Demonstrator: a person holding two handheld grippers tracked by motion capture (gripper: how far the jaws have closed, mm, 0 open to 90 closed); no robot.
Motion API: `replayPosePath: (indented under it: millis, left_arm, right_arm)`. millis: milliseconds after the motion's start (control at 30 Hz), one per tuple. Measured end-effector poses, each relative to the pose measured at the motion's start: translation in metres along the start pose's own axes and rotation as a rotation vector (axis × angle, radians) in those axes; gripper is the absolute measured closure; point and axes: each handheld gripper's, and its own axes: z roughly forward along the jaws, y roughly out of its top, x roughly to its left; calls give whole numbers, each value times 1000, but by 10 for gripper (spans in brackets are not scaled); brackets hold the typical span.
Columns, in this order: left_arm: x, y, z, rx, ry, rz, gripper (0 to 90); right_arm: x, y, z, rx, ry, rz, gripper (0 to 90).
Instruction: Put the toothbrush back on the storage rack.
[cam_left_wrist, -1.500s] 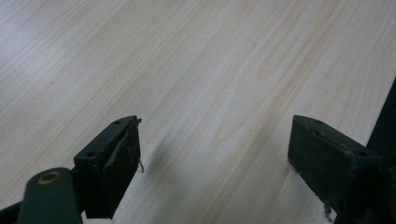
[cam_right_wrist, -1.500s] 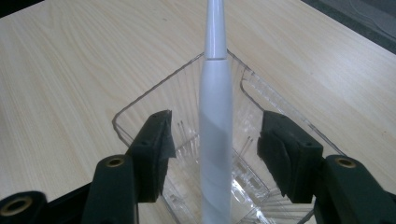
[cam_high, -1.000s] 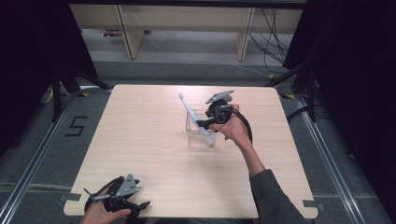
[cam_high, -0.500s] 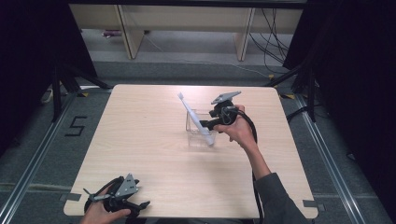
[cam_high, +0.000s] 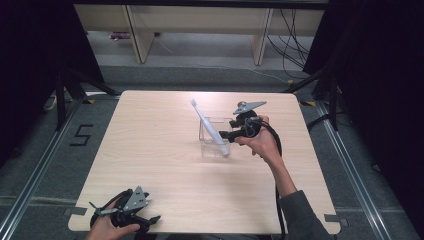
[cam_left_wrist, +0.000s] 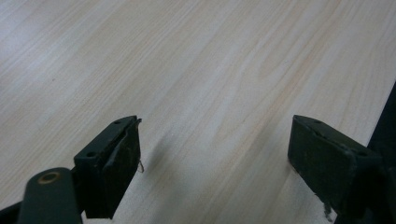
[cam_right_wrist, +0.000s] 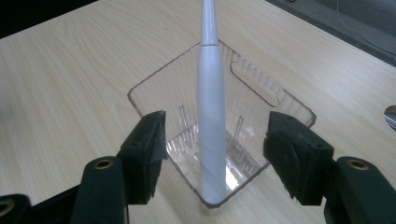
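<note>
One toothbrush, one clear holder, two grippers on one table.
Single white toothbrush (cam_high: 209, 127) leaning inside a single clear plastic container (cam_high: 215, 137); one wooden table (cam_high: 165, 165); one left gripper (cam_high: 131, 214), one right gripper (cam_high: 231, 134), two black jaws apiece.

I log three cameras: the high view, far above my near edge of the table (cam_high: 165, 150), facing forward and down; the left gripper view, close over bare tabletop, probably near that edge; the right gripper view, close on the clear bin (cam_right_wrist: 261, 93) and toothbrush (cam_right_wrist: 210, 116), shared with the high view.
</note>
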Motion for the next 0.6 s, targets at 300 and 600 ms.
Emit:
replayPosePath:
  millis: [300,600]
  left_arm:
    - [-1,0,0,-4,1,-9,167]
    - [-1,0,-1,-6,3,-4,167]
  right_arm:
    - [2,-8,-9,-18,8,5,334]
    - [3,-16,-19,-25,2,3,317]
